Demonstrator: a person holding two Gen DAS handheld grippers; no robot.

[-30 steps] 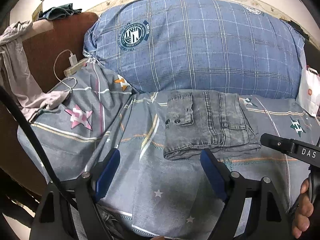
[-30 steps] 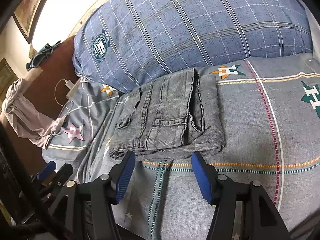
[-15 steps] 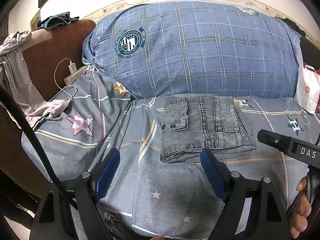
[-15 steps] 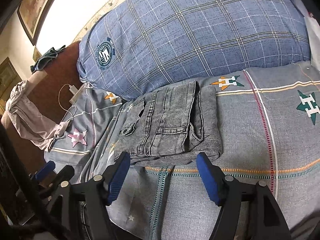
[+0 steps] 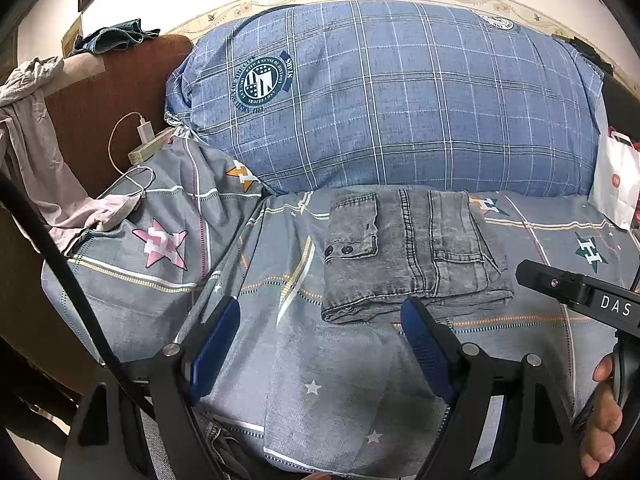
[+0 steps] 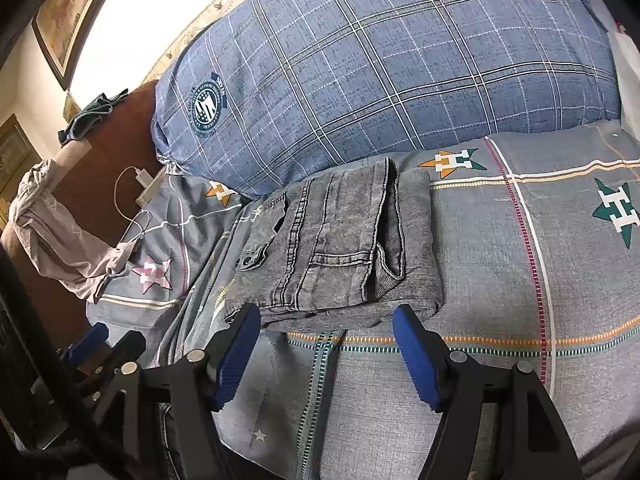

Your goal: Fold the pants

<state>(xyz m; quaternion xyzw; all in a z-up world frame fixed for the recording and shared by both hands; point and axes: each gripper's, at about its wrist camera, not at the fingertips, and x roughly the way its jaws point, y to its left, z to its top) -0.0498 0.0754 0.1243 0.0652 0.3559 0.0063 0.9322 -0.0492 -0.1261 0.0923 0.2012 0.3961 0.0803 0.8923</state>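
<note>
Lying folded before the pillow (image 5: 384, 96), the pants (image 5: 408, 252) look unchanged; both grippers (image 5: 320, 344) (image 6: 326, 348) stay spread, empty, their bases cut off.

My left gripper (image 5: 320, 336) has its blue-padded fingers (image 5: 422, 344) spread wide with nothing between them. My right gripper (image 6: 324, 344) is spread just as wide and empty, and my right hand (image 5: 604, 420) wraps its handle.
</note>
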